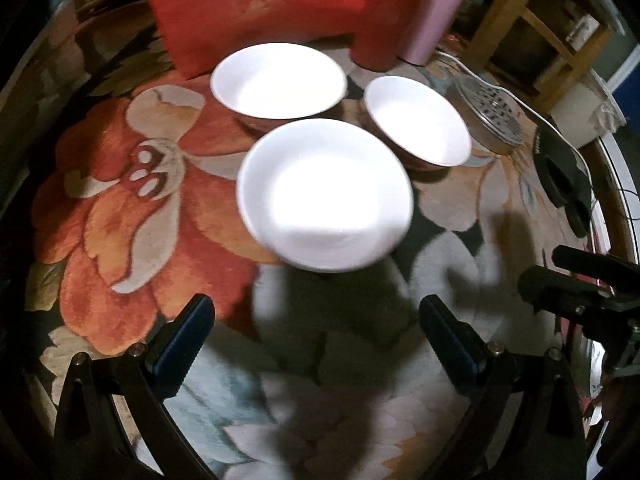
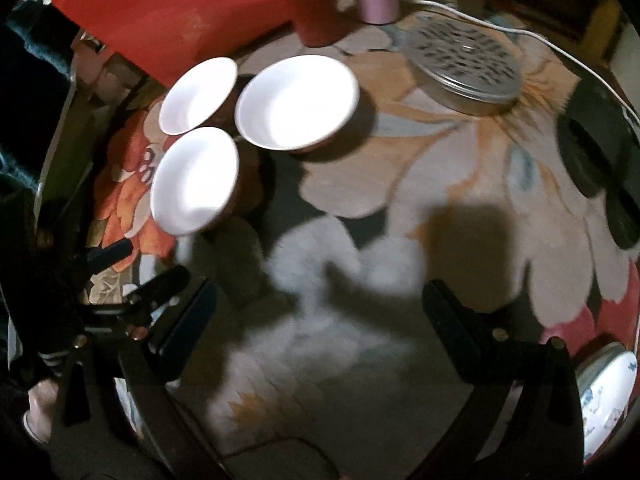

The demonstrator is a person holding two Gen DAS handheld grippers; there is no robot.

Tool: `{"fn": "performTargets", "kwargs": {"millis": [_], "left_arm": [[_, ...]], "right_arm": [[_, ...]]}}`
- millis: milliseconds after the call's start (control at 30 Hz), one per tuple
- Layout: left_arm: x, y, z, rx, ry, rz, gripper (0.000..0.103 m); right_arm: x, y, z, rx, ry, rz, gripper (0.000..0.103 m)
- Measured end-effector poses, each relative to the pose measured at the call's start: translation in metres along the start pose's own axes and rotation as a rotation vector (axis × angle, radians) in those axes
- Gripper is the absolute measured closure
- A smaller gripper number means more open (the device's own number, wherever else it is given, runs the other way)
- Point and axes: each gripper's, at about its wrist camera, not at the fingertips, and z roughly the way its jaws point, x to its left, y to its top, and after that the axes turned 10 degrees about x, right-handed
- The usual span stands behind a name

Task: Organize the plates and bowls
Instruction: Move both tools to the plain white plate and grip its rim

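Three white bowls stand clustered on the flower-patterned tabletop (image 1: 120, 208). The nearest bowl (image 1: 324, 194) sits ahead of the left tool (image 1: 316, 340), slightly beyond its fingertips and roughly centred between them, not touching either one. The left tool's jaws are spread wide with nothing between them.

Behind the nearest bowl stand the rear left bowl (image 1: 278, 80) and the rear right bowl (image 1: 418, 120); the rims appear close together (whether they touch cannot be told, as the frames are blurred).

The right tool (image 2: 320, 312) is likewise spread wide and holds nothing. From its view all three bowls lie ahead and to the left, well apart from its fingers; only bare tabletop lies between the jaws.

Other items on the tabletop:
- a red box (image 1: 256, 8) behind the bowls;
- a pink cylinder (image 1: 436, 12) beside it;
- a round perforated metal lid (image 2: 464, 64) to the right of the bowls;
- a white cable (image 2: 560, 44) running past the lid.
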Motion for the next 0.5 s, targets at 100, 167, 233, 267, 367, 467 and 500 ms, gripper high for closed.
{"fn": "performTargets", "kwargs": {"millis": [100,167,233,267,367,467,500], "left_arm": [[0.012,0.0,0.0,-0.003,0.009,-0.012,0.001],[0.021,0.001,0.0,-0.009,0.012,-0.03,0.001],[0.028,0.004,-0.001,-0.015,0.01,-0.054,0.001],[0.033,0.006,-0.001,-0.018,0.003,-0.069,0.001],[0.044,0.014,-0.001,-0.021,-0.018,-0.104,0.001],[0.05,0.025,0.0,-0.026,-0.041,-0.125,0.001],[0.051,0.029,0.0,-0.029,-0.047,-0.128,0.001]], "right_arm": [[0.013,0.007,0.011,0.003,0.016,-0.002,0.0],[0.019,0.012,0.018,0.008,0.028,0.006,0.0],[0.023,0.019,0.023,0.008,0.029,0.015,0.0],[0.025,0.022,0.026,0.009,0.032,0.018,0.0],[0.033,0.034,0.036,0.01,0.034,0.025,0.0],[0.036,0.046,0.044,0.014,0.068,0.051,0.001],[0.036,0.049,0.047,0.017,0.083,0.062,0.001]]}}
